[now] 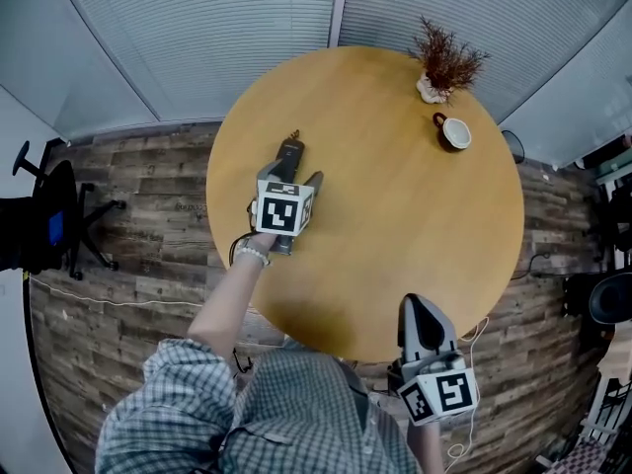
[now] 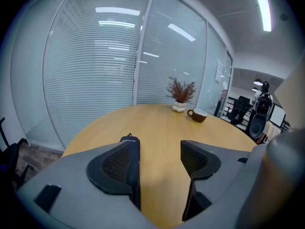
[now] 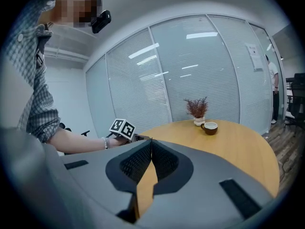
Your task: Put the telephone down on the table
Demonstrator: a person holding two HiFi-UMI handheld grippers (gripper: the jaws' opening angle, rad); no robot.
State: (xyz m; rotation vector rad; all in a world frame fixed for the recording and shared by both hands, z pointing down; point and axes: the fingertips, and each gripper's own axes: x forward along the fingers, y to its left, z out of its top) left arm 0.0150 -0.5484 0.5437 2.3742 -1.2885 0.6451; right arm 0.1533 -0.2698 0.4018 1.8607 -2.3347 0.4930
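The telephone [image 1: 290,152], a slim black handset with a short antenna, lies flat on the round wooden table [image 1: 395,225] near its left side. My left gripper [image 1: 293,173] hovers right over it with the jaws spread wide. In the left gripper view the telephone's [image 2: 129,140] tip shows along the inside of the left pad, and the right pad [image 2: 194,157] stands well apart from it, so my left gripper [image 2: 159,151] grips nothing. My right gripper [image 1: 420,326] hangs off the table's near edge, jaws shut and empty, tips together [image 3: 150,142].
A brown mug [image 1: 454,132] and a small pot of dried twigs [image 1: 446,65] stand at the table's far right. A black office chair [image 1: 49,215] is on the wooden floor to the left. Glass walls with blinds ring the far side.
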